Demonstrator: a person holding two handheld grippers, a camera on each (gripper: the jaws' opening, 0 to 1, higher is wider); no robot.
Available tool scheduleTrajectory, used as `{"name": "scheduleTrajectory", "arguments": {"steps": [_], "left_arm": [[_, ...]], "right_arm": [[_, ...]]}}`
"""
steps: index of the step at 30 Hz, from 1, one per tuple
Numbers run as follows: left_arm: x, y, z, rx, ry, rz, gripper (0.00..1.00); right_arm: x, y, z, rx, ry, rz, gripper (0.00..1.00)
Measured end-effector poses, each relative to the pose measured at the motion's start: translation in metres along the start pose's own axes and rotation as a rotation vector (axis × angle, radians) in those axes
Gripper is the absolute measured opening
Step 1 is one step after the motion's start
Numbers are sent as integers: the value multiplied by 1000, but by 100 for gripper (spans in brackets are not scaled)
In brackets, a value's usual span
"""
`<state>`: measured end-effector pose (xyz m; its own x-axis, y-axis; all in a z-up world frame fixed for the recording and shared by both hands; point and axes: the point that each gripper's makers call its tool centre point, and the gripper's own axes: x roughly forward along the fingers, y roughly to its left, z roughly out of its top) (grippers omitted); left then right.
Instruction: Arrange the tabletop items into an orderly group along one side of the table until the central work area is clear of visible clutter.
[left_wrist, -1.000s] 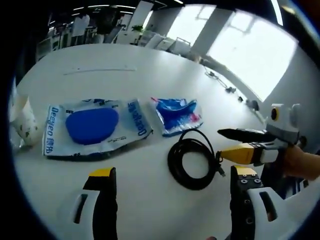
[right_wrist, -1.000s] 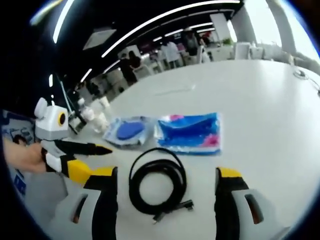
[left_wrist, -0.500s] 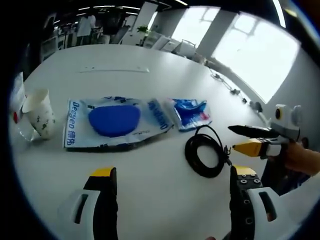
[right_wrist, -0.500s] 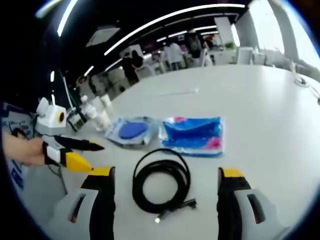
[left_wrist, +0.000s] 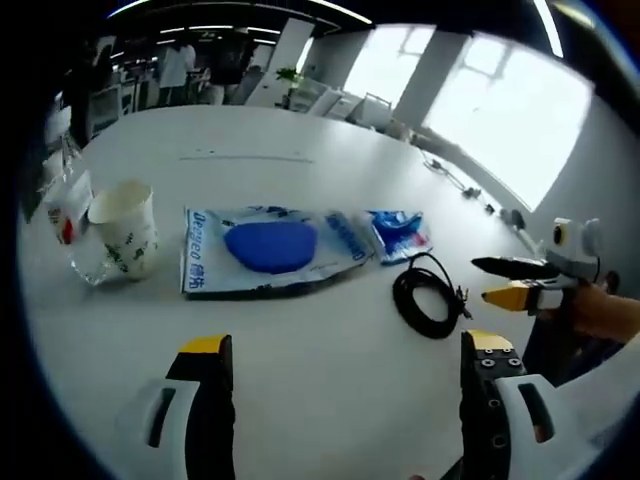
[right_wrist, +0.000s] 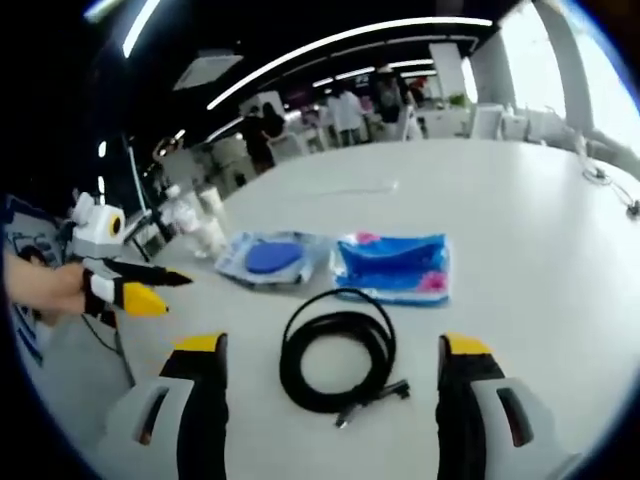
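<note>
A white bench (left_wrist: 330, 390) carried a large clear packet with a blue pad (left_wrist: 270, 248), a smaller blue wipes packet (right_wrist: 395, 267), a black coiled cable (right_wrist: 338, 346) and a white paper cup (left_wrist: 125, 228), all still central. Both the left hand-held gripper (left_wrist: 340, 400) and the right hand-held gripper (right_wrist: 330, 395) hovered with jaws apart, holding nothing. Nothing seemed grouped yet; next probably came closing on the cable.

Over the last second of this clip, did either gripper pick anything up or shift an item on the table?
No. Both grippers drew back from the table items, so everything looks smaller; the paper cup came into the left gripper view. Left gripper and right gripper stay open and empty. The black cable, the big wipes pack and the small blue pack lie as before.
</note>
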<state>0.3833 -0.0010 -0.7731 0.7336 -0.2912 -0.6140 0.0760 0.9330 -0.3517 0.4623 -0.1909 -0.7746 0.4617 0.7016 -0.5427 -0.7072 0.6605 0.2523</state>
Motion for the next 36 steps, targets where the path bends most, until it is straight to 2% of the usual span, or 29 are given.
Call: {"name": "scheduleTrajectory", "arguments": {"steps": [10, 18, 27, 36], "left_arm": [[-37, 40, -18, -9, -3, 43, 91], [-67, 71, -23, -9, -22, 90, 90], [-94, 92, -22, -9, -51, 107, 91], [-111, 103, -27, 0, -53, 108, 91]], "right_arm": [[-5, 10, -5, 11, 5, -21, 84], [-15, 15, -10, 1, 13, -37, 83], [-19, 24, -12, 16, 4, -64, 83], [-24, 33, -13, 14, -5, -81, 83]]}}
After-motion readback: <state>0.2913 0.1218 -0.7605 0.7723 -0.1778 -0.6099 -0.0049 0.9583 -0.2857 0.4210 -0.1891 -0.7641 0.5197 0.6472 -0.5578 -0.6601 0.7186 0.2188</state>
